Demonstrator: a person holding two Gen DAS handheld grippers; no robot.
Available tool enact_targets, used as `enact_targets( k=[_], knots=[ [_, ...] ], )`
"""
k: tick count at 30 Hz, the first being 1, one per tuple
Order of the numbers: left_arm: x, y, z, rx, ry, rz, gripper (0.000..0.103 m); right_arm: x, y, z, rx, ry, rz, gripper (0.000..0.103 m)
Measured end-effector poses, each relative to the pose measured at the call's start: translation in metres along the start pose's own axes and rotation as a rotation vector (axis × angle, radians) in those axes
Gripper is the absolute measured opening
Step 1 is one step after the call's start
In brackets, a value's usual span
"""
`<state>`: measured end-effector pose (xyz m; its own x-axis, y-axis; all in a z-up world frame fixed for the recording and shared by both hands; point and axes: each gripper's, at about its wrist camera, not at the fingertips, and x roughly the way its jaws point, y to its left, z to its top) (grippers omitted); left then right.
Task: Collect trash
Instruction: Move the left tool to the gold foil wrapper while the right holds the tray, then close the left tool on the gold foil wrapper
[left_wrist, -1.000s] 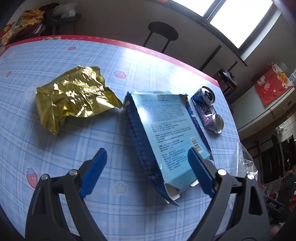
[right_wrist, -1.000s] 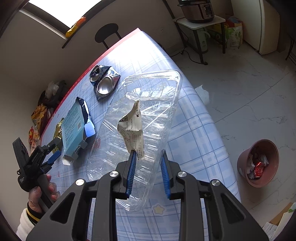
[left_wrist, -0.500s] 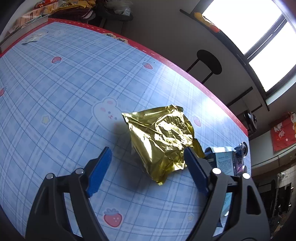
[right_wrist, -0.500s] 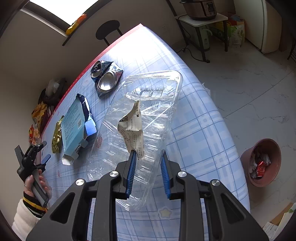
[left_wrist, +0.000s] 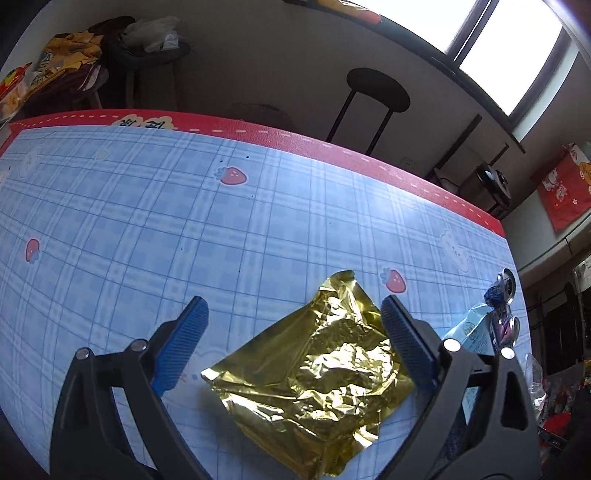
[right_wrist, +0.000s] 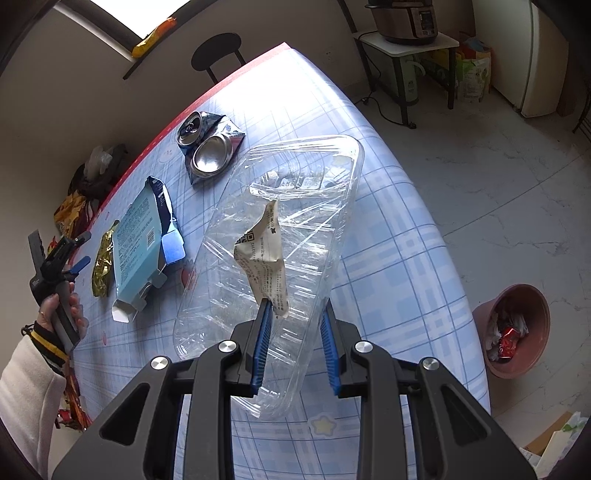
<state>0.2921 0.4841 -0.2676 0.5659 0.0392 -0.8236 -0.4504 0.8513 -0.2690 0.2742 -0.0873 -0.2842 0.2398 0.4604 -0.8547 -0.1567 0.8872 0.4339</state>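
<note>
While the right gripper (right_wrist: 295, 343) pinches the clear plastic tray (right_wrist: 291, 221) lifted for binning, the left gripper (left_wrist: 295, 332) hangs over the gold foil wrapper (left_wrist: 314, 384), jaws opening to straddle it, blue carton (left_wrist: 472, 332) at three o'clock

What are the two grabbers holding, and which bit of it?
The right hand-held gripper pinches the clear plastic tray by its near end. The left hand-held gripper, jaws opening, holds nothing above the gold wrapper.

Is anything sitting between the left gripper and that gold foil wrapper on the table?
Nothing visible. The left gripper hangs over the gold foil wrapper with its jaws opening and the foil showing between the blue pads, neither pad pressing it. The blue carton lies beside the wrapper, off to the side, not in the way.
</note>
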Motion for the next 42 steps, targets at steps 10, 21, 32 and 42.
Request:
enact_targets(
  k=[10, 21, 32, 42],
  knots=[
    [0.022, -0.017, -0.023, 0.174, 0.157, -0.030, 0.089, 0.000, 0.003, 0.001, -0.013, 0.003, 0.004, 0.026],
    [-0.001, -0.050, -0.087, 0.394, 0.273, -0.056, 0.089, 0.003, 0.010, 0.001, -0.021, 0.015, 0.045, 0.026],
    [-0.038, -0.052, -0.151, 0.347, 0.350, -0.006, 0.088, -0.007, -0.002, -0.006, -0.018, 0.019, 0.094, 0.026],
    [-0.078, -0.049, -0.207, 0.184, 0.431, -0.139, 0.093, -0.021, -0.015, -0.019, 0.002, 0.023, 0.134, 0.026]
  ],
)
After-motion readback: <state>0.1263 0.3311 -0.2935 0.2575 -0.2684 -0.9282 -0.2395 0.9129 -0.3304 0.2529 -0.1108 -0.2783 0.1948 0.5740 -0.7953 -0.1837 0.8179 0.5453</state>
